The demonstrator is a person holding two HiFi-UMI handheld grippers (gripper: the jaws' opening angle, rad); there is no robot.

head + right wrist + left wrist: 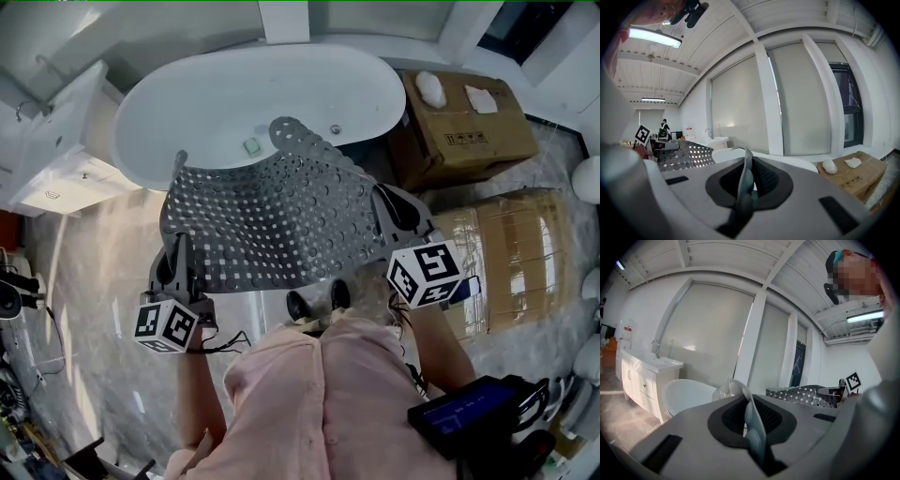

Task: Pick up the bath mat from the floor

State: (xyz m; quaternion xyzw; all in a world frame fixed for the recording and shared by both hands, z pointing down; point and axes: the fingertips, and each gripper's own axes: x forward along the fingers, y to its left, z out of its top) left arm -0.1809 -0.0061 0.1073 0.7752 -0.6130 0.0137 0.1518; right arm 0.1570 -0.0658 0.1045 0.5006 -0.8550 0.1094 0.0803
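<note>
The grey perforated bath mat [281,220] hangs stretched between my two grippers, off the floor and in front of the white bathtub [234,103]. My left gripper [176,242] is shut on the mat's left edge. A thin fold of the mat [751,413] stands pinched between its jaws in the left gripper view. My right gripper [386,195] is shut on the mat's right edge, and the same thin fold [746,171] shows between its jaws. The mat's far top corner curls up over the tub. Each gripper view shows the mat's holed sheet [801,394] [686,157] off to one side.
A white vanity with a tap [56,141] stands left of the tub. Two cardboard boxes [464,122] [511,258] sit to the right. A dark device [469,412] hangs at the person's right hip. Cables and gear lie at the lower left.
</note>
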